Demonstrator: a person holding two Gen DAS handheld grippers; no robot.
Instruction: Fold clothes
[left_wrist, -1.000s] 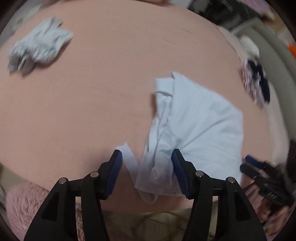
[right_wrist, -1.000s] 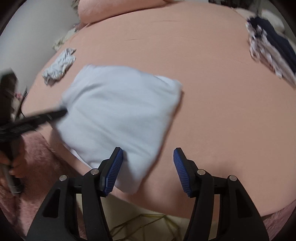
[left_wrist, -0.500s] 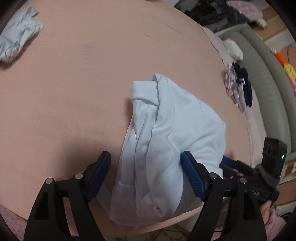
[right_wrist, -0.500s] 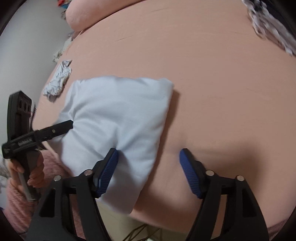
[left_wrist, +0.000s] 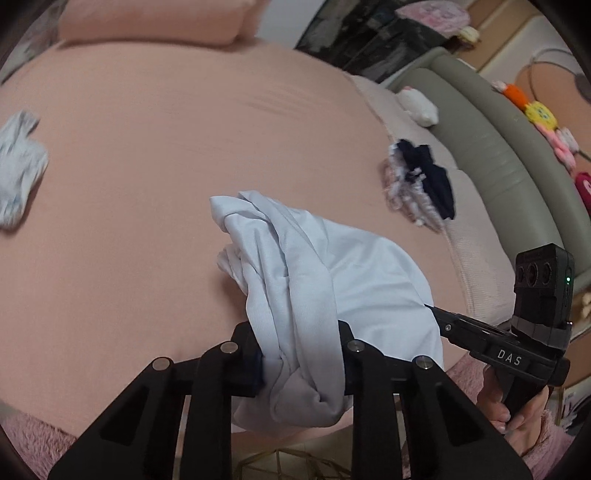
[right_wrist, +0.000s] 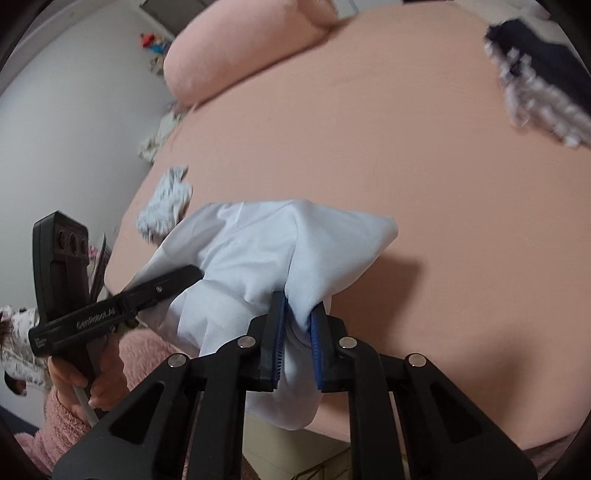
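Both claws now closing on pale-blue shirt; left claw & right claw pinching it.

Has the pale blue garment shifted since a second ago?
Yes. The pale blue garment has bunched and lifted off the pink bed, pinched by both closing grippers.

Both hand-held grippers closing on pale-blue garment, lifting it.
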